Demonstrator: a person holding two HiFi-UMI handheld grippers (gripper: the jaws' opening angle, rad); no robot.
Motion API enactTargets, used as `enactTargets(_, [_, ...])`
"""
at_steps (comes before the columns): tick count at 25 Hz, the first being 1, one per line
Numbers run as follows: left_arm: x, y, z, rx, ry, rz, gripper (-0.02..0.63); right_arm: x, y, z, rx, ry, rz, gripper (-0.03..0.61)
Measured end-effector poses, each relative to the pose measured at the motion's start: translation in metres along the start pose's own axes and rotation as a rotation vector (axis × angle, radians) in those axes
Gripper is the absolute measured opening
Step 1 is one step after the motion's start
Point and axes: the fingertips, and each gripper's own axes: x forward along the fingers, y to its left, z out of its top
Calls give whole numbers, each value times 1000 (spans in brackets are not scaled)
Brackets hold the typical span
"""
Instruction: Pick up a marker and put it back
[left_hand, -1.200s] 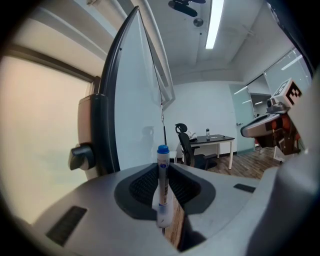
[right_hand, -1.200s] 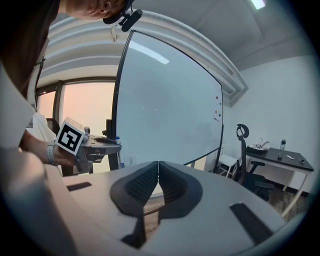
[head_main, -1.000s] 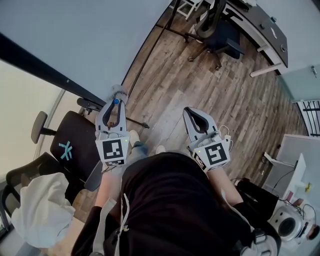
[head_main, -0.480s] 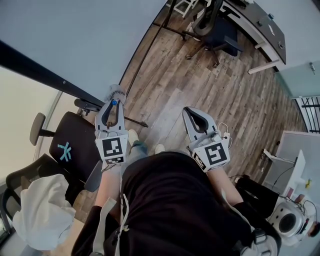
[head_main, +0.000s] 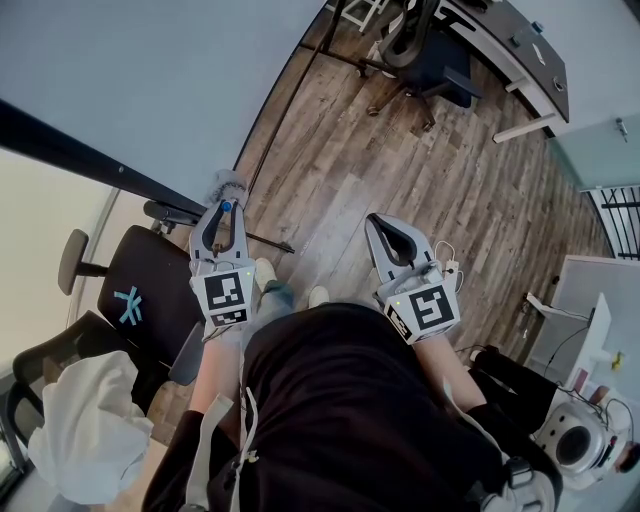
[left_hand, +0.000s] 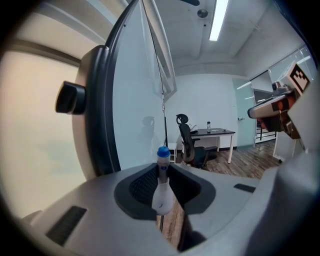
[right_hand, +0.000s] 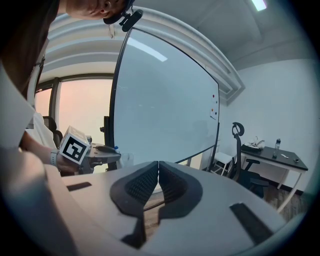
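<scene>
A white marker with a blue cap (left_hand: 161, 180) stands upright between the jaws of my left gripper (left_hand: 162, 187), which is shut on it. In the head view the left gripper (head_main: 227, 207) points at the whiteboard edge, the marker's blue cap (head_main: 228, 205) at its tip. My right gripper (head_main: 388, 228) is held out over the wooden floor, jaws pressed together with nothing in them. The right gripper view shows its pads (right_hand: 150, 182) touching, and the left gripper (right_hand: 116, 148) at the whiteboard (right_hand: 165, 115).
A black office chair (head_main: 140, 290) with a white cloth (head_main: 85, 420) stands at the lower left. Another office chair (head_main: 425, 50) and a dark desk (head_main: 525, 55) are at the far end of the room. A whiteboard eraser (head_main: 228, 183) sits by the whiteboard's foot.
Nothing but a slight shift of the head view; both grippers hold their places.
</scene>
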Motion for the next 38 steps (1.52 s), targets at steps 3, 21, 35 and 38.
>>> enactTargets(3, [1, -1, -4, 0, 12, 1, 74, -1, 0, 0, 0, 0, -1, 15])
enactTargets(21, [-2, -4, -3, 13, 13, 23, 95, -5, -4, -1, 3, -10, 1, 15])
enactTargets(35, [-18, -8, 44, 72, -53, 70, 94, -20, -13, 3, 17, -51, 6, 15])
enactTargets(38, [-22, -14, 57, 81, -66, 62, 94, -26, -15, 4, 20, -67, 1, 15])
